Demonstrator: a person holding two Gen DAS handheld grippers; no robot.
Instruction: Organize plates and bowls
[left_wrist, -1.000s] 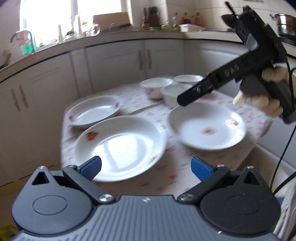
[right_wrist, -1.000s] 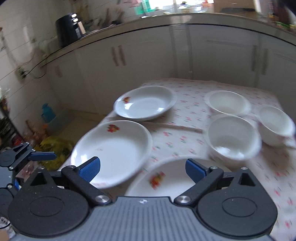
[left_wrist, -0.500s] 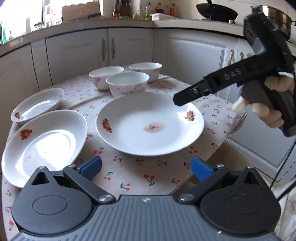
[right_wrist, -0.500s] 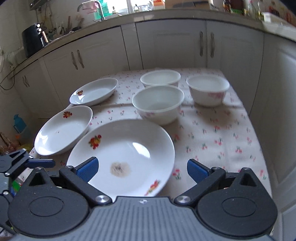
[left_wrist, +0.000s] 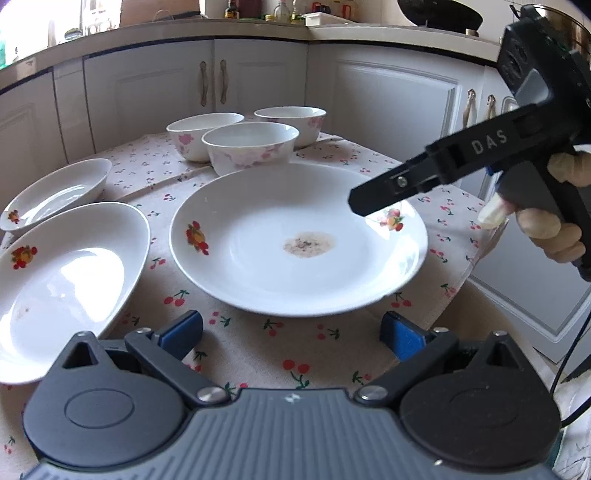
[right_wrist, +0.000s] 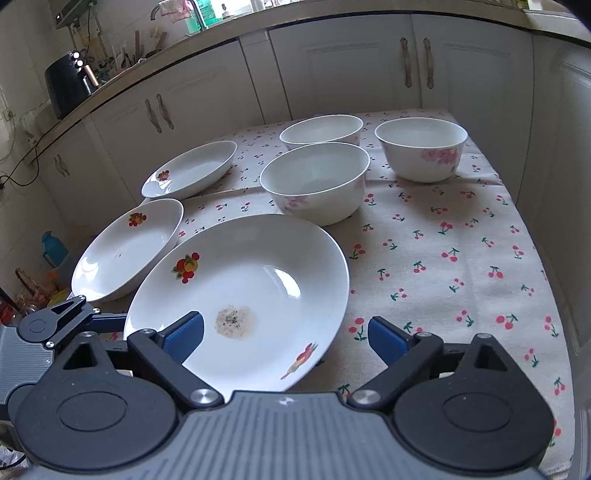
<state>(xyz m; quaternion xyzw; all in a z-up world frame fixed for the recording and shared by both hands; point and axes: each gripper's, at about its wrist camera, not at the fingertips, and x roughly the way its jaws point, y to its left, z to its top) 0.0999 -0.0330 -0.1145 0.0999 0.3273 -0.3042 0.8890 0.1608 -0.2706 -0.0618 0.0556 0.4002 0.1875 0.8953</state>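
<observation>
The large white ceramic plate with fruit decals (right_wrist: 243, 295) is best taken at its near rim, kept level; the fingers of the right gripper (right_wrist: 284, 334) and the left gripper (left_wrist: 291, 330) are spread wide, empty, the right's having just narrowed slightly.

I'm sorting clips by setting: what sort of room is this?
A home kitchen, most likely: white cabinets under a countertop, a tap by the window, and a wok.
</observation>
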